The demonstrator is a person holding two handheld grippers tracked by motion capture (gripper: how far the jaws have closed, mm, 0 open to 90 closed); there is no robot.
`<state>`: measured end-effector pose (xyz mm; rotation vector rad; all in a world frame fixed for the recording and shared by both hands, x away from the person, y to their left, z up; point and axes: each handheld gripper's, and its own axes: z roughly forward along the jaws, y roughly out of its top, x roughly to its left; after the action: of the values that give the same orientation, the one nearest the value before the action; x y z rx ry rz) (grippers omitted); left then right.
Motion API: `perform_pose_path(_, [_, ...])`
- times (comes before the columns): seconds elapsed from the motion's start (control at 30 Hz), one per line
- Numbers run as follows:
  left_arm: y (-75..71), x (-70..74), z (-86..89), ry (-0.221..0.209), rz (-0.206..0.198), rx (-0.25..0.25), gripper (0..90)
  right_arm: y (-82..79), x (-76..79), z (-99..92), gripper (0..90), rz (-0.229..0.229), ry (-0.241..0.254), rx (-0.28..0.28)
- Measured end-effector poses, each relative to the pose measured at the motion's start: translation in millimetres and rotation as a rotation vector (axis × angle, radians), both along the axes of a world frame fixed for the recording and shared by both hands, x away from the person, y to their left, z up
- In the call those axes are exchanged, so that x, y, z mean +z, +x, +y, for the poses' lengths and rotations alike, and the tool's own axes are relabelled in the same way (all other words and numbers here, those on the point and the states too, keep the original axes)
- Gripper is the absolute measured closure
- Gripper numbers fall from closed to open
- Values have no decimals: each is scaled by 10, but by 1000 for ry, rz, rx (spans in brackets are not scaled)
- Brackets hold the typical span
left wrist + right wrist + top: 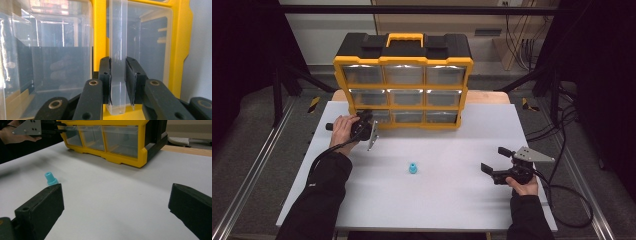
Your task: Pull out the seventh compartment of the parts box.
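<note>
A yellow and black drawer organizer (403, 50) stands at the back of the white table (452, 200), with clear drawers in three rows. My left gripper (371, 117) reaches the bottom-left drawer (381, 115). In the left gripper view both pads of the left gripper (118, 72) press on that drawer's clear pull tab (118, 37), beside the yellow frame (100, 30). A small blue cap-like piece (413, 168) stands alone mid-table. My right gripper (493, 159) hovers open to its right, nothing between its jaws. The right gripper view has the blue piece (50, 178) just beyond its left jaw.
Dark floor, metal rails and black cables (569, 200) surround the table, with cables trailing off its right edge. In the right gripper view the organizer (117, 142) sits far ahead and the left gripper (62, 127) is at its corner.
</note>
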<state>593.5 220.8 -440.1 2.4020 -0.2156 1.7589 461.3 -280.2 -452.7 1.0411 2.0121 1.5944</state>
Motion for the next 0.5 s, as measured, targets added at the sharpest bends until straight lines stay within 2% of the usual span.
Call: perform_pose_path(0.5, [-73,-7,3,-7,-4,-3,755,0,-2,2,7,-2,-1,4])
